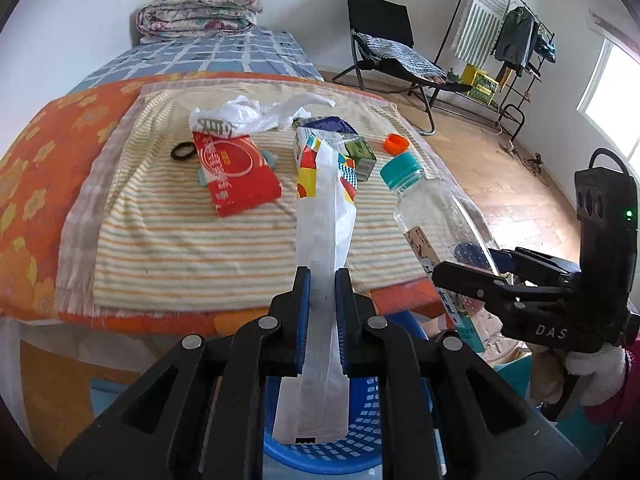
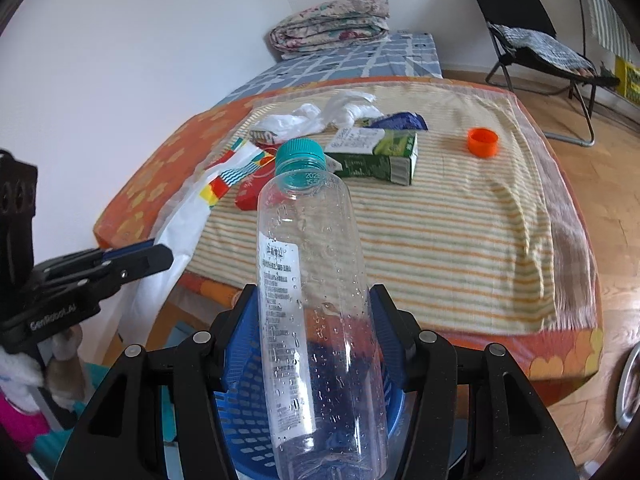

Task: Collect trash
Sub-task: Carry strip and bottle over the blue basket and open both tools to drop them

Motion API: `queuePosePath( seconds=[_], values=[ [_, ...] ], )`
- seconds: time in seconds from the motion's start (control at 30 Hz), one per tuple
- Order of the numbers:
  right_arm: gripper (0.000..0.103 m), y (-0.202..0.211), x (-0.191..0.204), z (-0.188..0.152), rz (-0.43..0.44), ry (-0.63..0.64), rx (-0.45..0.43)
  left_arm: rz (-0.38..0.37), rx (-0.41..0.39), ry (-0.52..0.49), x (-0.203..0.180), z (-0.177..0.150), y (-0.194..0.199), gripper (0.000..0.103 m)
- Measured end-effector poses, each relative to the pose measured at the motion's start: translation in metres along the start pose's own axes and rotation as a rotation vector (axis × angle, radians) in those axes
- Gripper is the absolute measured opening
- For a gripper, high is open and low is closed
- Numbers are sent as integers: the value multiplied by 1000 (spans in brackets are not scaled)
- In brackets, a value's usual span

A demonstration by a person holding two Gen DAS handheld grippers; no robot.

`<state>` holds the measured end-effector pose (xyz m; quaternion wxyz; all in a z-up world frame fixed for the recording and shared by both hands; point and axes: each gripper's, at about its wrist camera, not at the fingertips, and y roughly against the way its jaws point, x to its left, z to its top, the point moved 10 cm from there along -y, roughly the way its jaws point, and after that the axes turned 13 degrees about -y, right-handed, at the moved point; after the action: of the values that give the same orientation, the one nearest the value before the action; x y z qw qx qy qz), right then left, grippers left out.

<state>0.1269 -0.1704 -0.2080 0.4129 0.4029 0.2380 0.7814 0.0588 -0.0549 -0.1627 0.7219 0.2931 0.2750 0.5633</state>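
Note:
My left gripper [image 1: 322, 276] is shut on a long white snack wrapper [image 1: 326, 216] with a colourful printed end, held over a blue plastic basket [image 1: 360, 420]. My right gripper [image 2: 314, 292] is shut on a clear plastic bottle [image 2: 312, 264] with a teal cap, also above the basket [image 2: 244, 400]. In the left wrist view the bottle [image 1: 432, 208] and right gripper [image 1: 466, 264] show at the right. On the striped towel lie a red tissue pack [image 1: 236, 172], a green carton [image 2: 376, 152], an orange cap [image 2: 483, 142] and a crumpled white bag [image 1: 256, 114].
A black hair tie [image 1: 184, 151] and a dark blue wrapper [image 2: 400, 121] also lie on the bed. A folded quilt [image 1: 200, 10] sits at the bed's far end. A black folding chair [image 1: 384, 48] and a clothes rack [image 1: 504, 36] stand on the wooden floor.

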Motion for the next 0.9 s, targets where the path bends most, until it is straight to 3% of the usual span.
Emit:
queuePosePath(
  seconds=[0.33, 0.9],
  values=[
    [55, -9, 1, -15, 9, -31, 9, -10, 13, 36, -8, -19, -5, 10],
    [55, -9, 2, -19, 23, -50, 1, -7, 11, 46, -10, -25, -5, 10]
  ],
)
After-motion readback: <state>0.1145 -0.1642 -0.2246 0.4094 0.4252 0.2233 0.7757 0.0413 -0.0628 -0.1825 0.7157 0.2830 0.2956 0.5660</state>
